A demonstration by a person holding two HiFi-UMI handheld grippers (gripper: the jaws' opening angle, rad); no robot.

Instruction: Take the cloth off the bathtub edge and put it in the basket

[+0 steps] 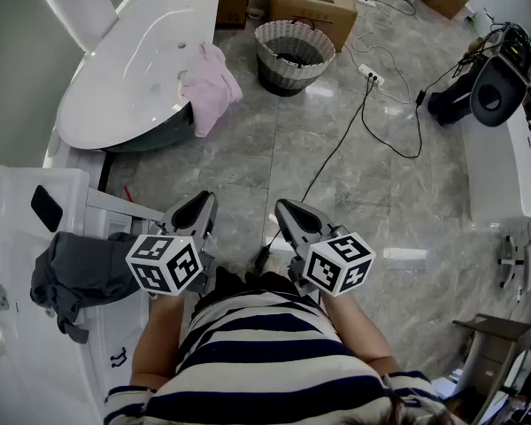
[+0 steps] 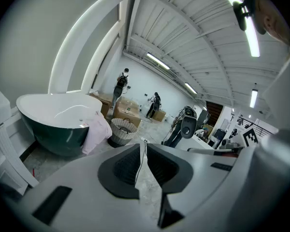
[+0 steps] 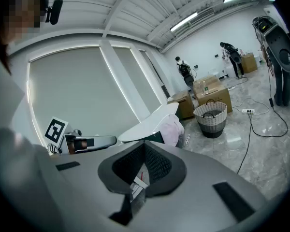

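— Our striped shirt (image 1: 265,361) comes first, and just past it we hold both claws side by side, tilted down a little toward the floor (image 1: 248,158).

— How does the left claw (image 1: 197,204) stand?

— We see its jaws drawn almost together, with only a thin slit between the pads. It grips nothing; the floor shows through the slit.

— And the right claw (image 1: 288,209)?

— Its pads meet, and it holds nothing either. A small white bit shows low in the gap behind them, and we cannot tell what it is.

— Where is the cloth (image 1: 211,85)?

— Well ahead of the left claw and slightly to its left. We see the pink cloth draped over the rim of the bathtub (image 1: 133,69), hanging down the dark outer wall. Neither claw touches it.

— And the basket (image 1: 292,53)?

— Well ahead of the right claw, upright on the floor, near the tub's end and to the right of the cloth. Cardboard boxes (image 1: 311,3) stand just beyond it.

— Anything close to the claws?

— A dark grey garment (image 1: 80,273) hangs over a white unit just left of the left claw, and a black cable (image 1: 336,149) runs across the floor ahead of the right claw.
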